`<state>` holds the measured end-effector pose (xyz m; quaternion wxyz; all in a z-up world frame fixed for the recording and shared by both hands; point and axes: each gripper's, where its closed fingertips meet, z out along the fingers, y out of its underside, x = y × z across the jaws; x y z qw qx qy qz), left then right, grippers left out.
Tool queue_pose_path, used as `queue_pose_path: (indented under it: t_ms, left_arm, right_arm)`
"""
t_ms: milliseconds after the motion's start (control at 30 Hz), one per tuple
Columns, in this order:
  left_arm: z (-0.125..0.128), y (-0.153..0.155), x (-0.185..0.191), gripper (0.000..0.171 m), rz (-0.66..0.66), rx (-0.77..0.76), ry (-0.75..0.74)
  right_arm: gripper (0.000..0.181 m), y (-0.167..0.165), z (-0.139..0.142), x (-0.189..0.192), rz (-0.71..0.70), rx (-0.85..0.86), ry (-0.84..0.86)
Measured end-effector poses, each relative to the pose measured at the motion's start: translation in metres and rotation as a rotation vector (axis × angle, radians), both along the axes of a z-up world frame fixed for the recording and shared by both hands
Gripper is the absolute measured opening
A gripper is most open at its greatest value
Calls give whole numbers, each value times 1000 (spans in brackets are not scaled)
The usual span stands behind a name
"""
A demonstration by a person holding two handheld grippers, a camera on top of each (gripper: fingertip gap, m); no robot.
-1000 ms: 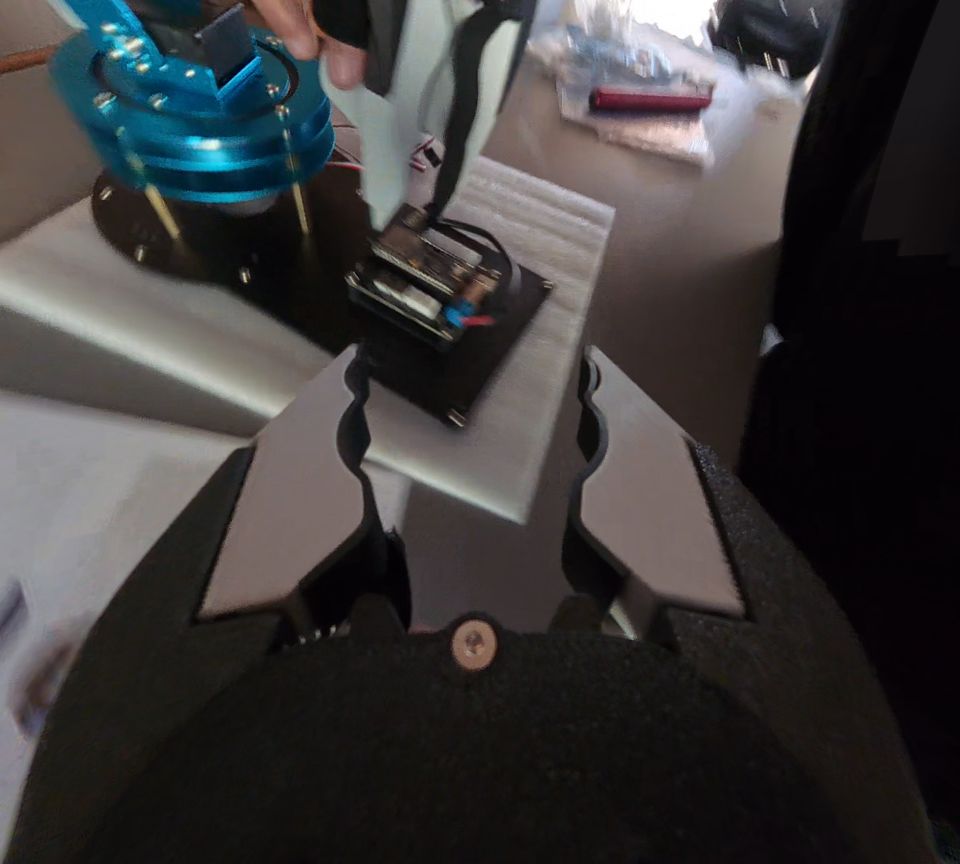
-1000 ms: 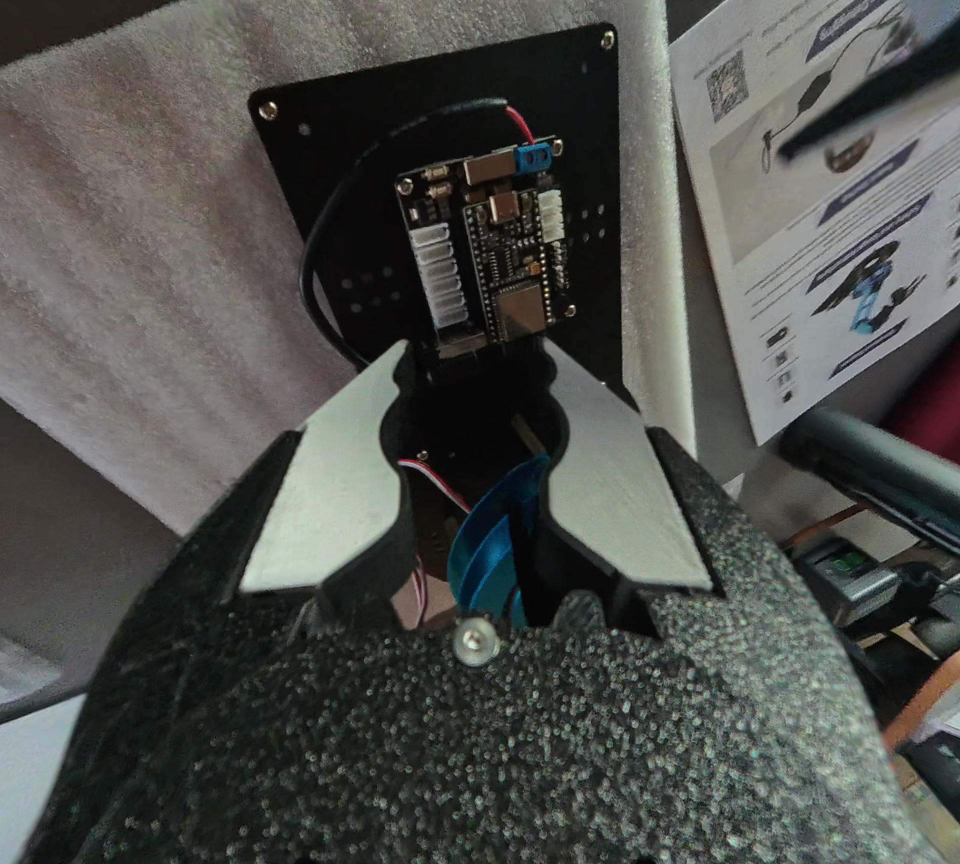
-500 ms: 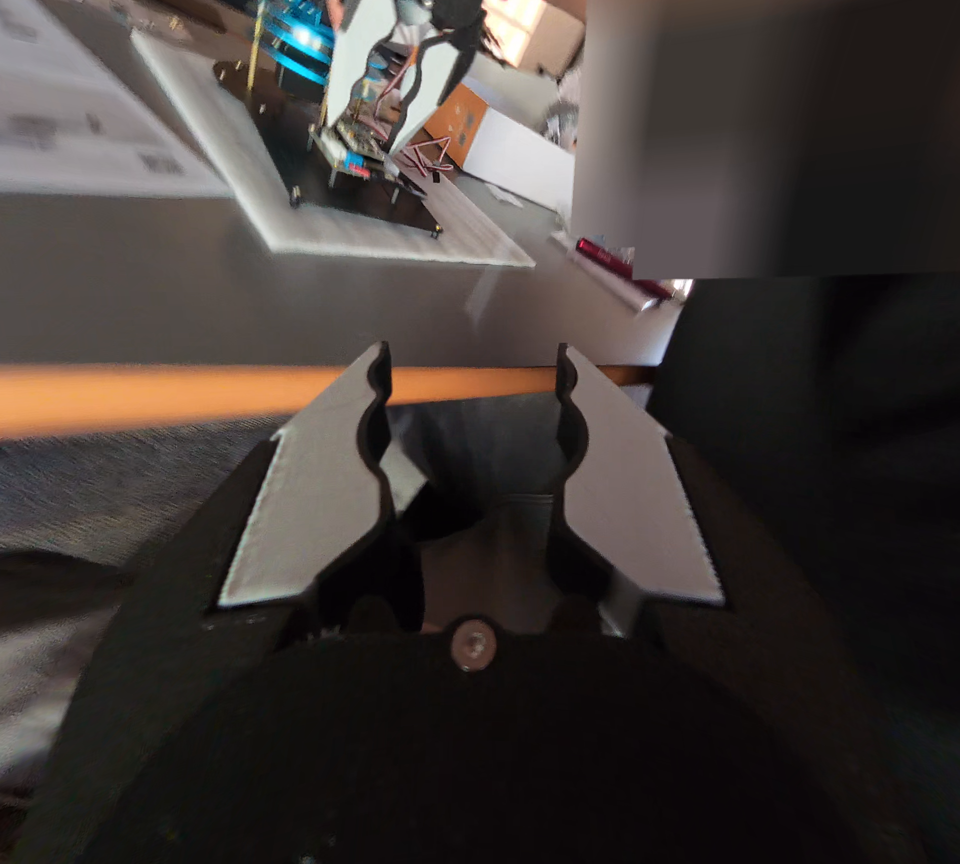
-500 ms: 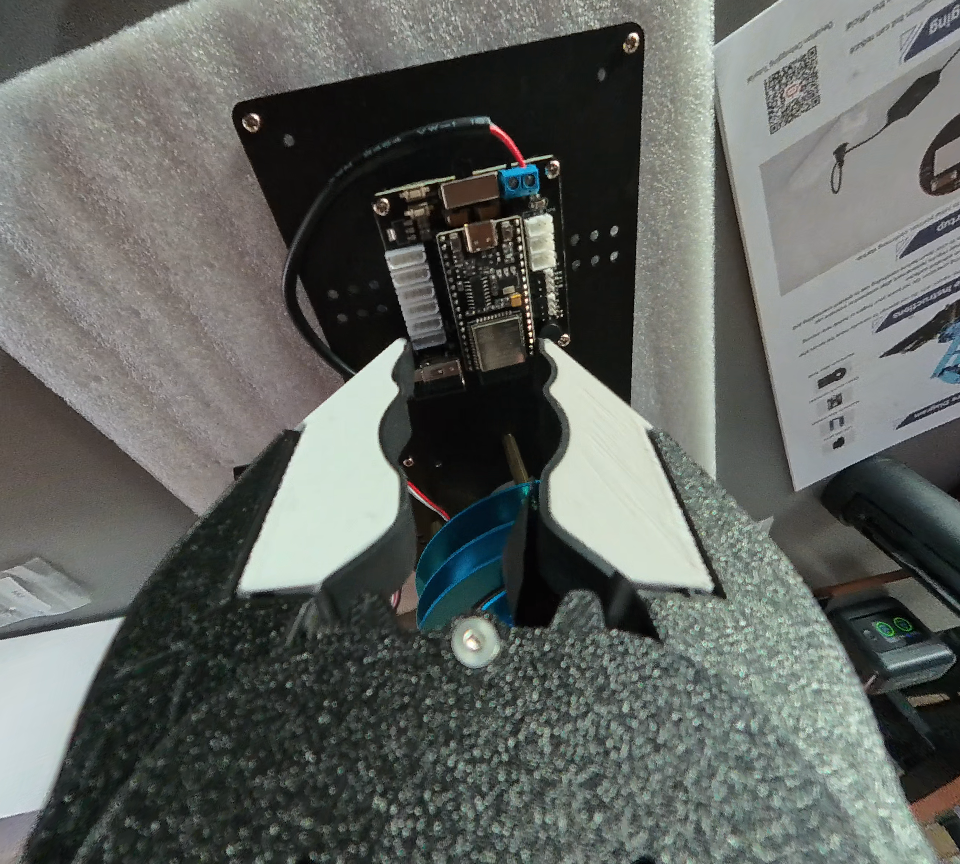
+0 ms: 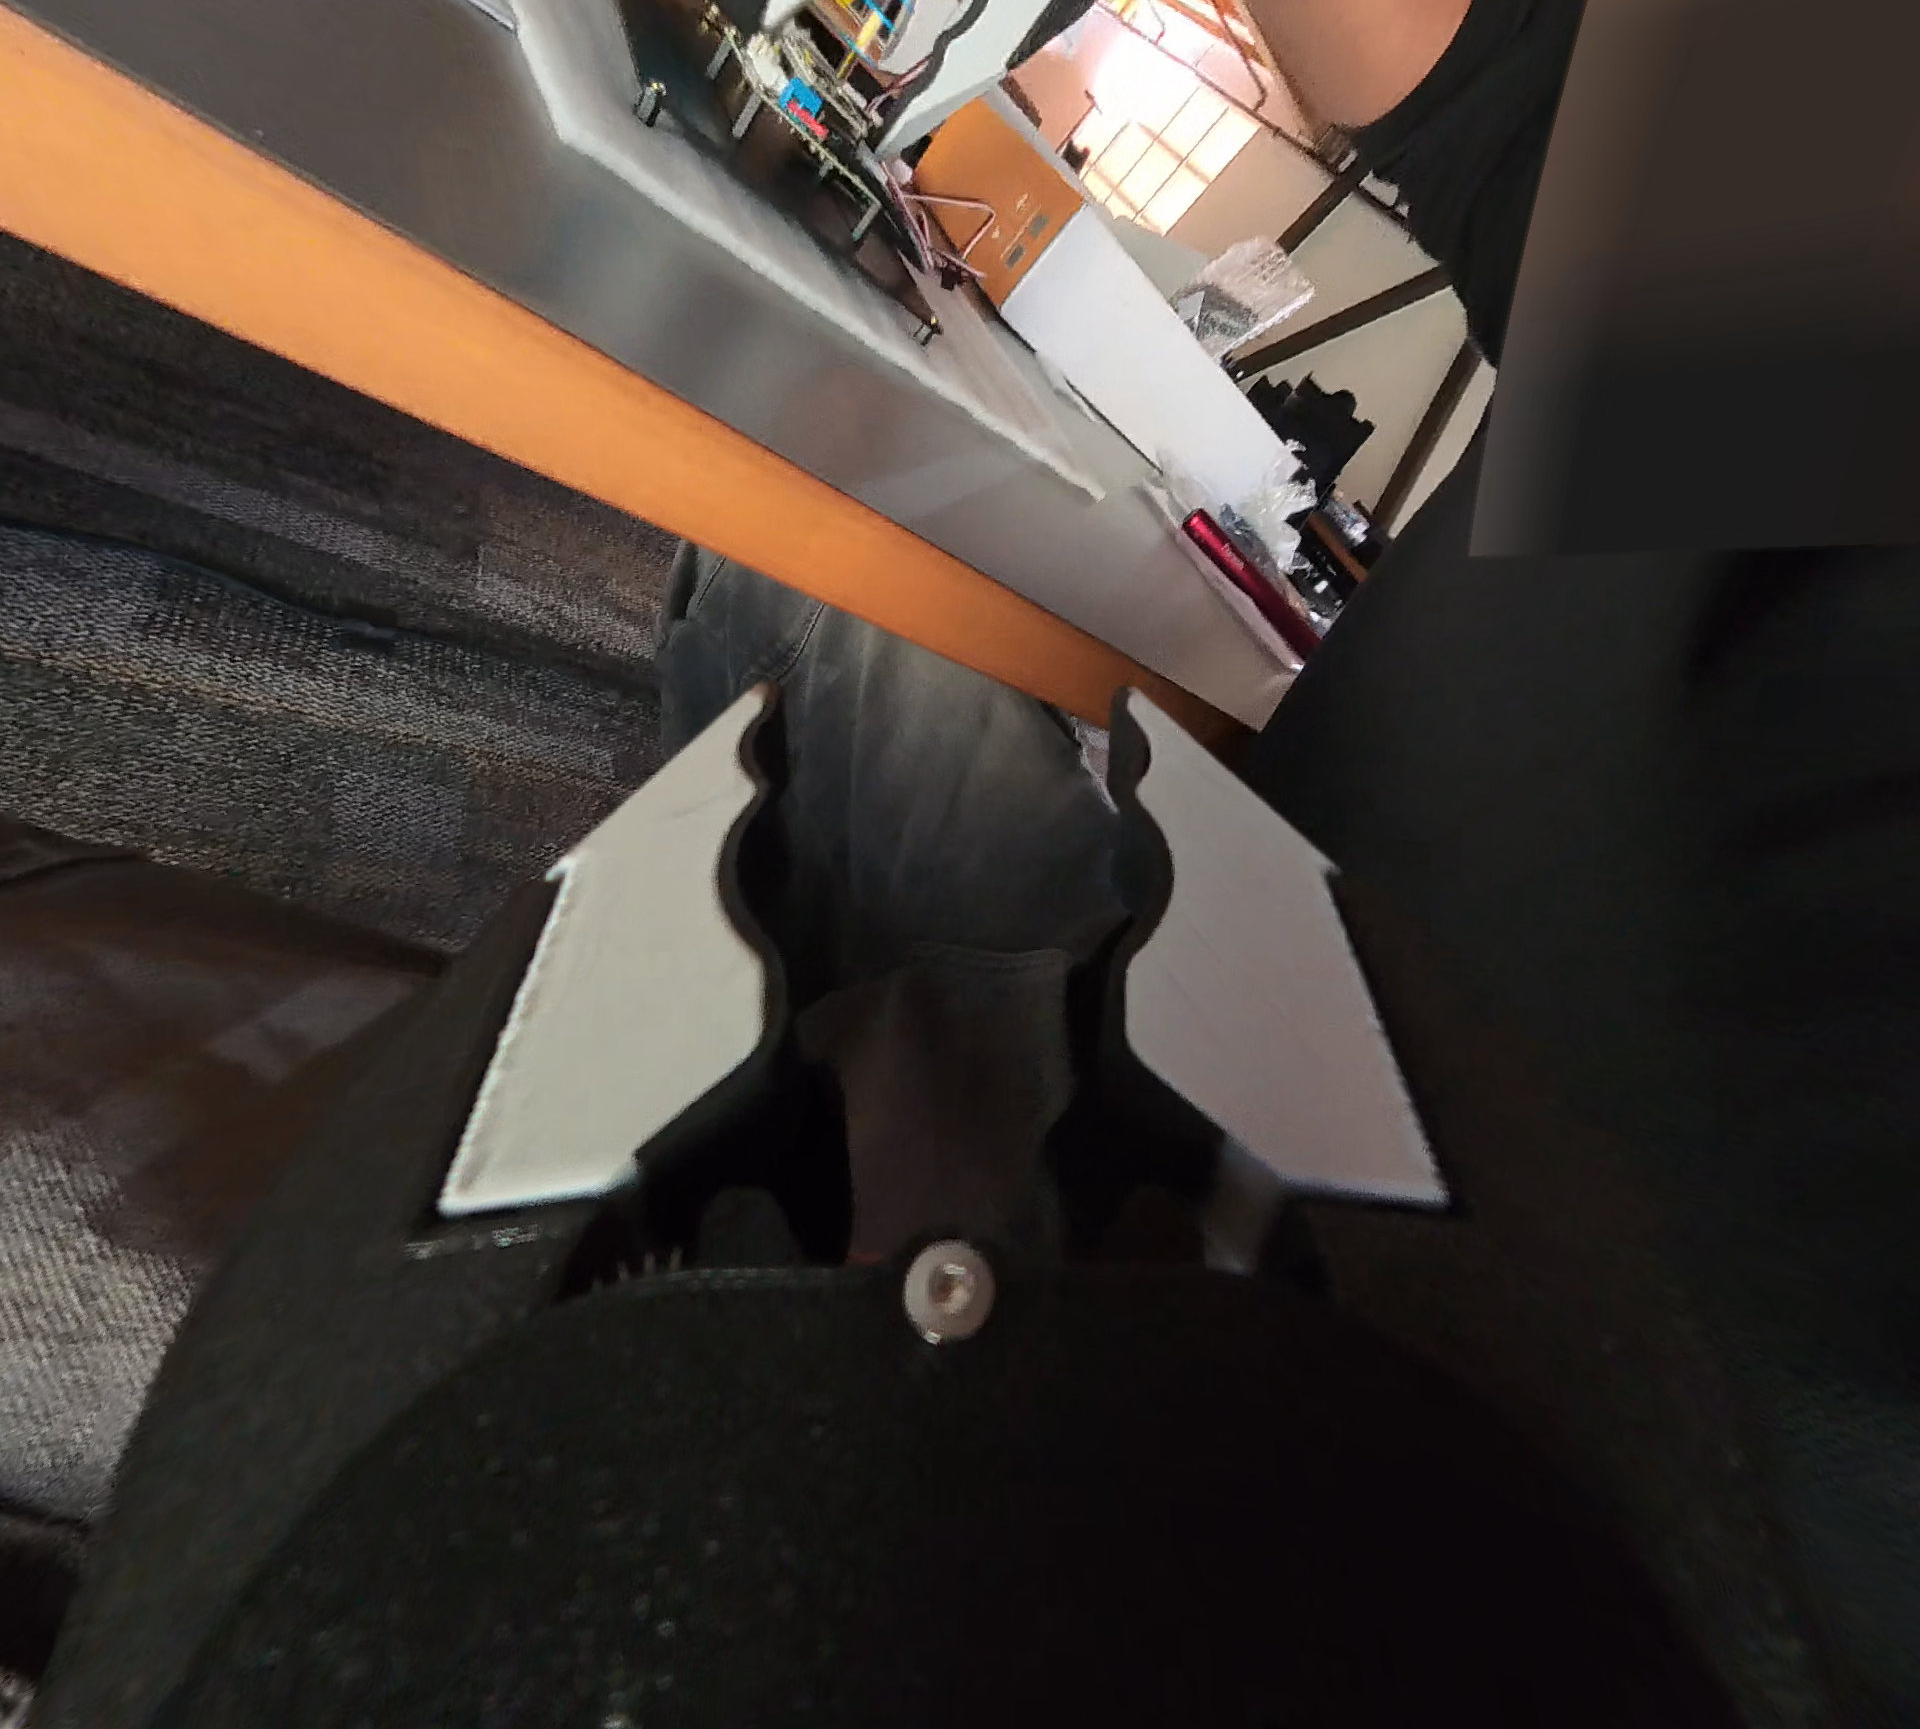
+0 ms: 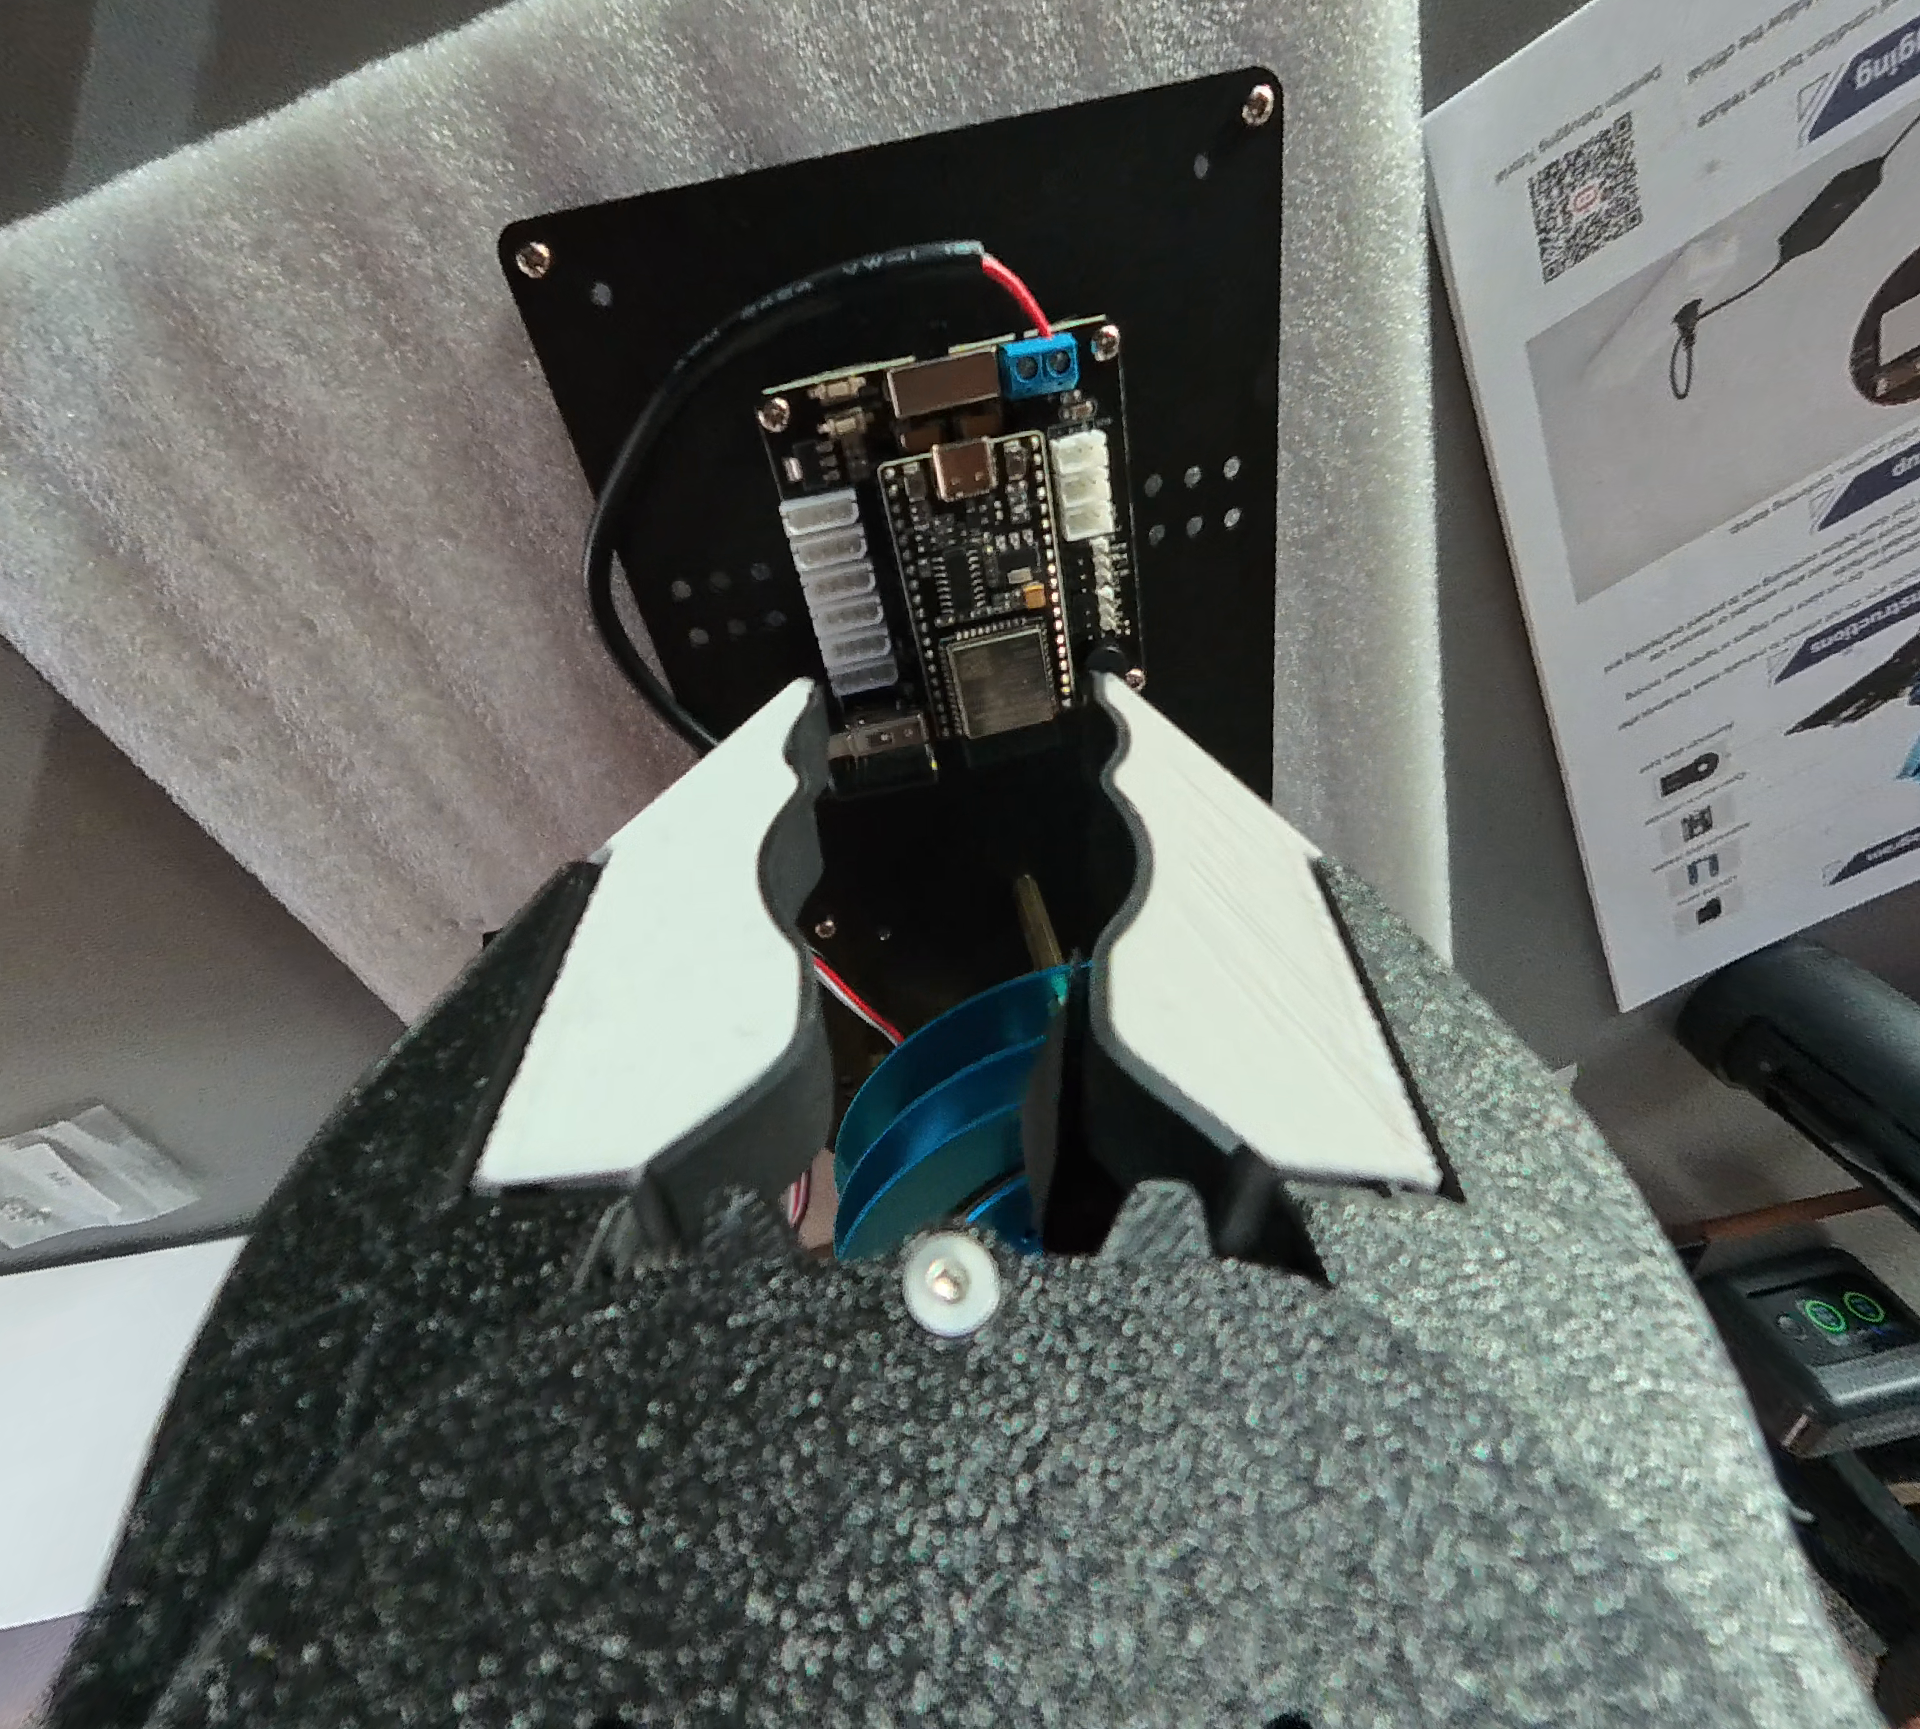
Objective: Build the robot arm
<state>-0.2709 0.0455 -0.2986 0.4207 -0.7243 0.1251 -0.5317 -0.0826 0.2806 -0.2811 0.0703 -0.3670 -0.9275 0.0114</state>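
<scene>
My right gripper point(image 6: 956, 692) is open and hovers just above a black circuit board point(image 6: 966, 557), its fingertips at the board's near end. The board is mounted on a black plate point(image 6: 1195, 329) that lies on a white foam sheet point(image 6: 312, 432). A black cable point(image 6: 644, 474) loops to a blue terminal point(image 6: 1039, 370). A blue round metal base point(image 6: 935, 1149) shows between the fingers, lower down. My left gripper point(image 5: 943, 694) is open and empty, below the table's orange edge point(image 5: 416, 329), in front of a person's leg point(image 5: 914, 796). The left wrist view shows the right gripper point(image 5: 836, 74) far off over the board point(image 5: 805, 110).
A printed sheet point(image 6: 1714, 536) lies right of the foam. A black device with green lights point(image 6: 1829, 1347) sits at the lower right. In the left wrist view there is grey carpet point(image 5: 260, 692), a red cylinder point(image 5: 1247, 567) and a white and orange box point(image 5: 1091, 297) on the table. The grippers' ends are close to 30 centimetres from one another. The blue terminal point(image 6: 1039, 370) lies around 5 centimetres away from my right fingertips. It turns up in the left wrist view point(image 5: 809, 108) as well.
My left gripper has dropped from over the foam sheet to below the table edge and tilted. My right gripper has drawn back slightly over the board, still open.
</scene>
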Motion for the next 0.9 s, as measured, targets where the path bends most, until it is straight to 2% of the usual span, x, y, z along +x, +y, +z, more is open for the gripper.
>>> queue_pose_path:
  t_ms: [33,67,100,200,267,367,533,700,900]
  left_arm:
    - [0,0,0,62,2,7,5]
    - [1,1,-1,62,9,13,-2]
    - [2,2,-2,62,12,10,-14]
    - [-1,4,-4,62,13,-5,-16]
    - [-1,4,-2,62,4,1,-10]
    - [-6,3,5,62,-21,-6,15]
    - [-16,0,12,61,-43,-19,68]
    - [-18,1,11,60,-38,-20,73]
    - [-17,0,11,60,-29,-7,90]
  right_arm:
    - [54,1,1,-2,-7,-3,8]
    - [70,-3,4,-2,-20,-40,3]
    - [74,-5,8,-7,-48,-67,19]
    - [66,-5,13,-2,-15,-47,9]
    - [61,0,5,4,34,13,6]
    - [57,1,-4,7,42,16,-5]
    - [56,3,-6,7,34,7,-4]
    - [55,3,-6,7,53,29,-23]
    - [53,4,-7,7,71,63,32]
